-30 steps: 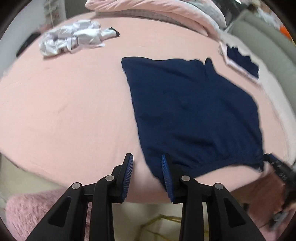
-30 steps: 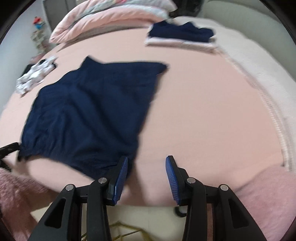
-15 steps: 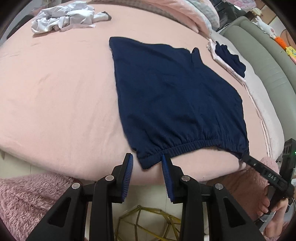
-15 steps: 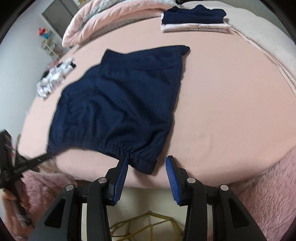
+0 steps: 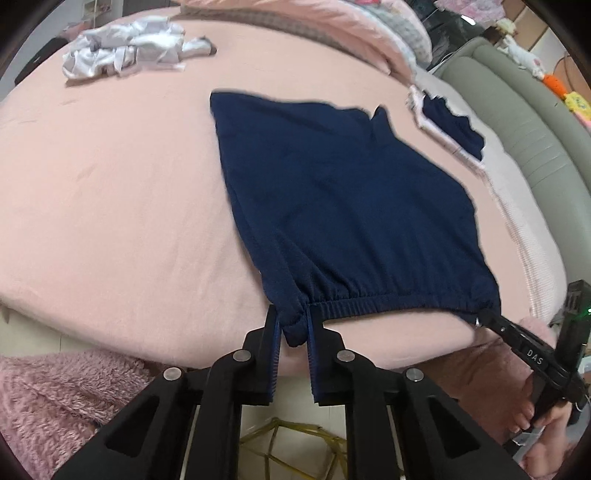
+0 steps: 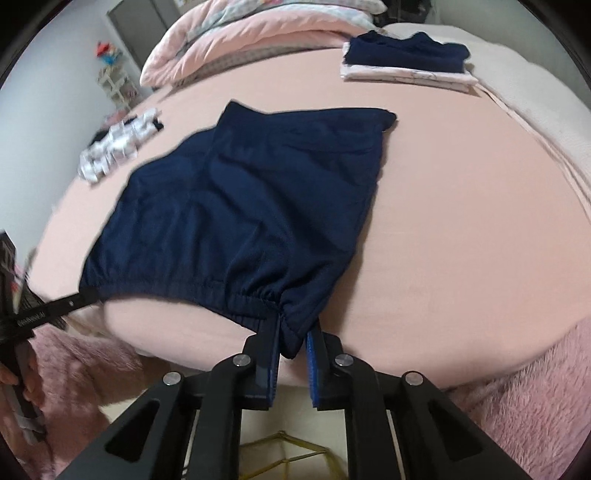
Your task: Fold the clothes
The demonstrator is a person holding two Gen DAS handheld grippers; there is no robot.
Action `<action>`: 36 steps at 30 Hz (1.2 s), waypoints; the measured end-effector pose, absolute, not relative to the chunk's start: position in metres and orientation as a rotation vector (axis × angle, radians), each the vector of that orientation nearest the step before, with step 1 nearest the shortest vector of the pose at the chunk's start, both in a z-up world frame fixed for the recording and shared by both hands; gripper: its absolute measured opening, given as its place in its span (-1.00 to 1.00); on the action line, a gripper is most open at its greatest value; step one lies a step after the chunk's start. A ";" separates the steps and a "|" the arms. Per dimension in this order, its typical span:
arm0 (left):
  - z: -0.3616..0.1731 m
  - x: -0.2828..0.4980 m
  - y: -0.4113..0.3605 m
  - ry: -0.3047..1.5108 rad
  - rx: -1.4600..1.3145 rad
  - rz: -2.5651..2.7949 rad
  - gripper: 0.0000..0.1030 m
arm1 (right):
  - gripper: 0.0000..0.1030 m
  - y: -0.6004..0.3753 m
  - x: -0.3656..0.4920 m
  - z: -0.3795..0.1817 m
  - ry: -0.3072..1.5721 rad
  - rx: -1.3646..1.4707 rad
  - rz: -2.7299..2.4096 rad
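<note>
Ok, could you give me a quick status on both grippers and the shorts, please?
Left gripper and right gripper closing on waistband corners of navy shorts. Shorts flat on pink bed. Nothing in the way.

Bare pink sheet [image 5: 110, 192] left of the left gripper [image 5: 291, 328] fingers: open lane. Same right of the right gripper [image 6: 291, 339] fingers. Ahead, navy shorts [image 5: 343, 206] fill the middle. Far obstacles: crumpled white garment [image 5: 125, 51] (ahead-left), folded stack [image 6: 406, 61] ahead-right, pillows [image 6: 240, 33] beyond.
</note>
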State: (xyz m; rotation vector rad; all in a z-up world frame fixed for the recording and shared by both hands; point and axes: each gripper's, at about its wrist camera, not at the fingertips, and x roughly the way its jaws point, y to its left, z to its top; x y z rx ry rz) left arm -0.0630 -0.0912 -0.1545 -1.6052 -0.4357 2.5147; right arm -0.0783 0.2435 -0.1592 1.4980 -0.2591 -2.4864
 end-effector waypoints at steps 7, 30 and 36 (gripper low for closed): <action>-0.179 -0.071 -0.095 -0.423 -1.796 2.409 -0.71 | -0.73 0.237 -0.081 -0.175 -0.222 1.608 -2.395; -0.142 -0.216 0.036 -0.021 -1.456 2.419 -0.16 | -0.38 0.276 -0.232 -0.149 -0.088 1.514 -2.535; -0.146 -0.255 0.028 -0.111 -1.442 2.422 -0.43 | -0.38 0.293 -0.262 -0.145 -0.122 1.494 -2.470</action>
